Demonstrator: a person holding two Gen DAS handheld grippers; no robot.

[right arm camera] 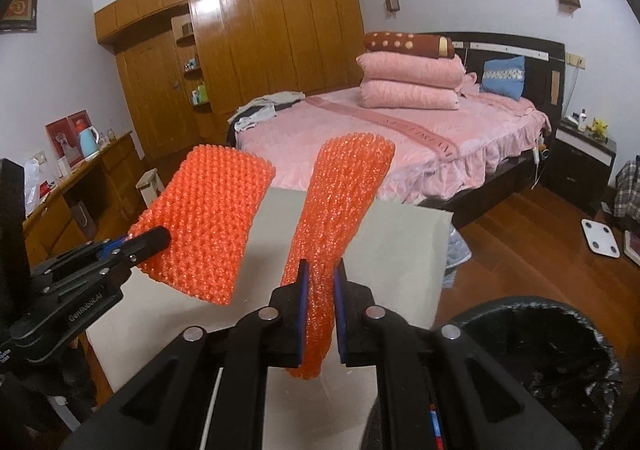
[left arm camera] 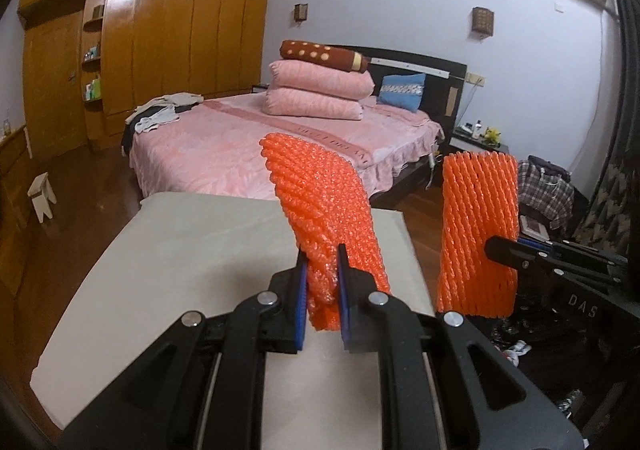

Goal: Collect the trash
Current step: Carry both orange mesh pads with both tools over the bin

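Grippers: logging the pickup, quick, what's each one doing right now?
Left gripper: shut on an orange foam net sleeve.
Right gripper: shut on a second orange foam net sleeve.

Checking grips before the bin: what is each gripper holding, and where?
Left gripper pinches one orange foam net near its lower end; right gripper pinches another foam net likewise.

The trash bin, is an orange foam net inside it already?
No, both nets are gripped above the table, outside the trash bin.
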